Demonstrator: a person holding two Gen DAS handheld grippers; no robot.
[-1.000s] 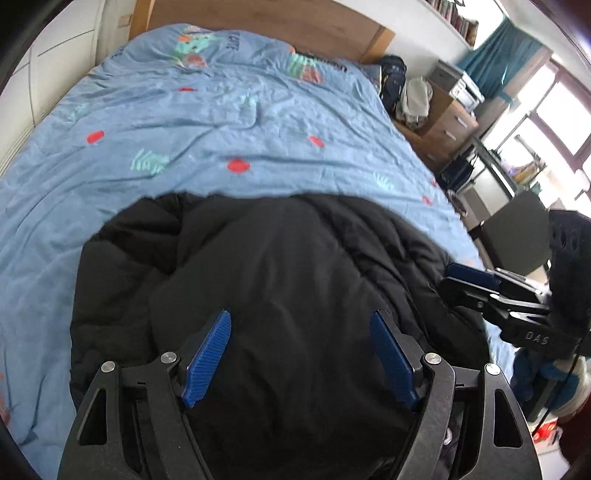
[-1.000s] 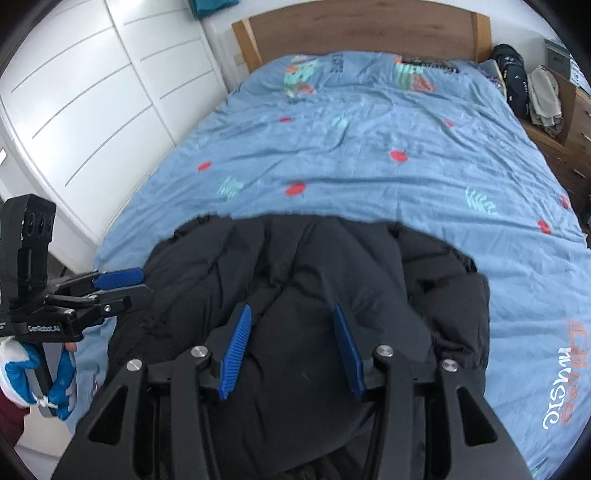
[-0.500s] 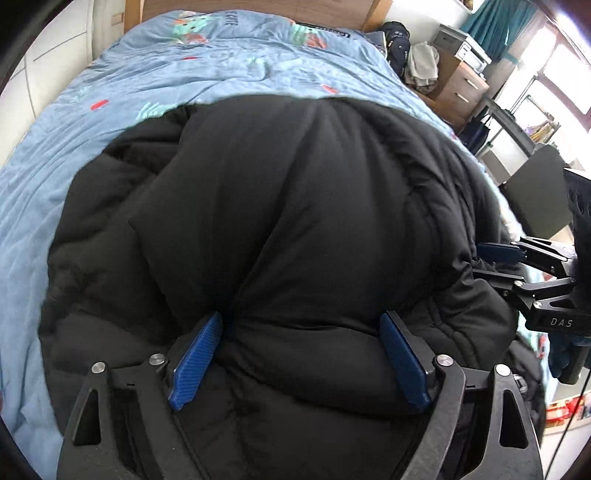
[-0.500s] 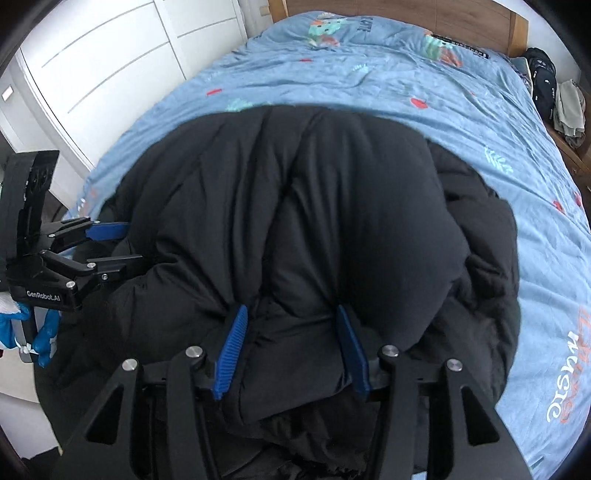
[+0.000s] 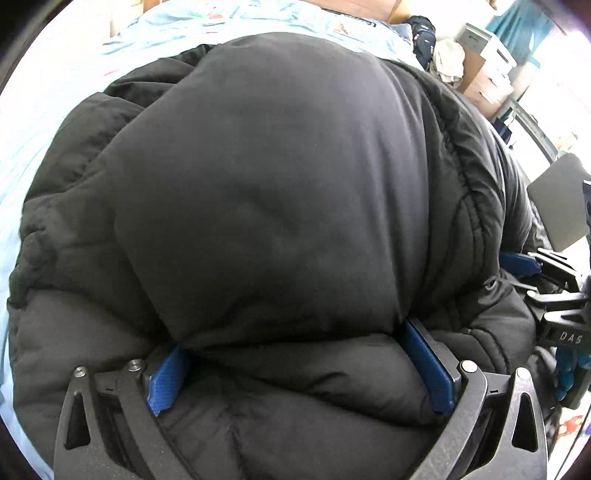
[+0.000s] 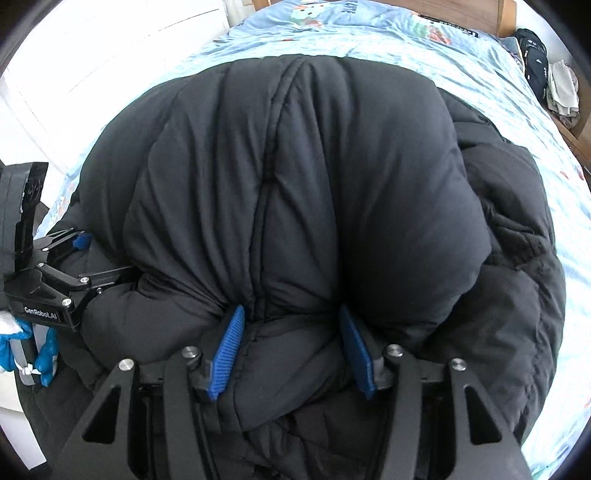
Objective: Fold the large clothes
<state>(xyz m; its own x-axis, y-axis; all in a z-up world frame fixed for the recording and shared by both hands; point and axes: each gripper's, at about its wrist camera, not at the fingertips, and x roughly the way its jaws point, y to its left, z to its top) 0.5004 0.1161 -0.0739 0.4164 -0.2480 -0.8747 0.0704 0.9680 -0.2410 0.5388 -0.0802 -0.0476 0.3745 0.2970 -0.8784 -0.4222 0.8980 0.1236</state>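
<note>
Bed (image 6: 480, 66) with pale blue patterned cover, black padded jacket (image 6: 332, 184) on it

The black jacket (image 5: 280, 206) hides most of the bed (image 6: 424, 44).

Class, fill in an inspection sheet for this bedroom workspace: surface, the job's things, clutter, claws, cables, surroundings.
Surface: bed with blue patterned cover.
Job's things: black puffer jacket, bunched in a mound on the bed.
Clutter: dark bag and pale cloth beside the bed.
Claws: left claw opening, jacket fabric between its pads; right claw opening, a fold between its pads.
Cables: nothing seen.
Surroundings: wooden headboard, white wardrobe doors, drawer unit.
</note>
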